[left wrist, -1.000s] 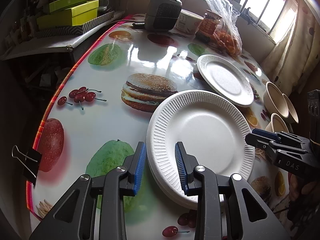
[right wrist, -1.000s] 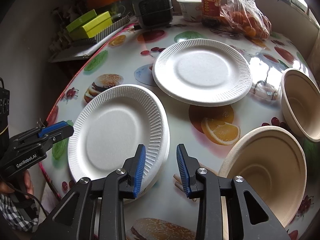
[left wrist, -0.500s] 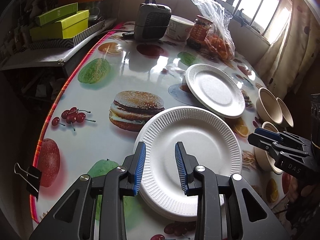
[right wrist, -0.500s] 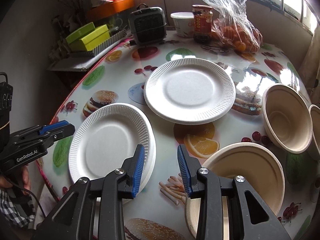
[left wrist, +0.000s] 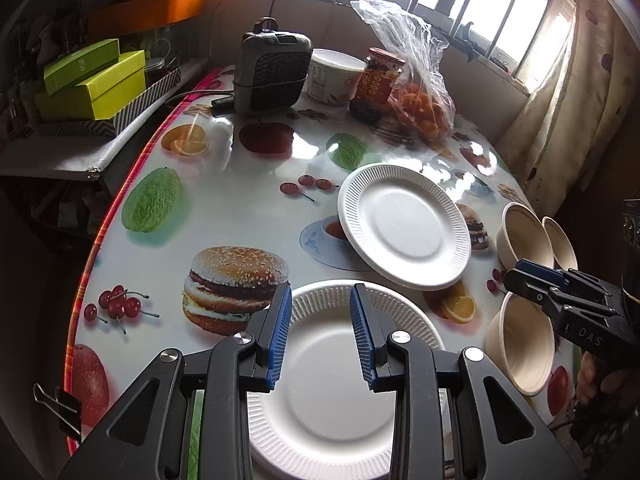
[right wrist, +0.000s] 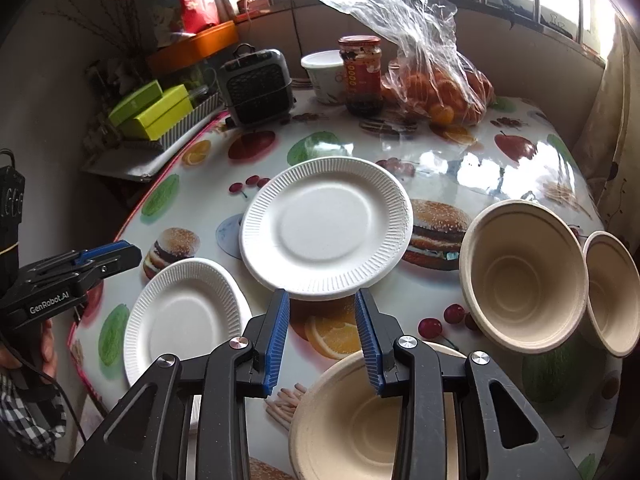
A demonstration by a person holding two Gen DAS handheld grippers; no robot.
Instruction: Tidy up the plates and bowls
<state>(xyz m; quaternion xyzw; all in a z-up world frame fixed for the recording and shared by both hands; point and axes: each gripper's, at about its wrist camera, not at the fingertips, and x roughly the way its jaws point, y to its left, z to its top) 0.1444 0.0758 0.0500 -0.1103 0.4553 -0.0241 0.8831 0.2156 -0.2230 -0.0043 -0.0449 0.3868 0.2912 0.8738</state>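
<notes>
Both tongs are empty, their blue fingers apart. The left tongs hang over the near plate stack at the bench edge; the right tongs hover between the single plate and the nearest bowl. It seems a gathering step: next, probably grip the single plate's rim and set it on the stack.

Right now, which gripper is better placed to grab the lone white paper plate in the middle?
Right gripper: open, aimed at the lone white paper plate's near rim. Left gripper hangs over the plate stack.
</notes>
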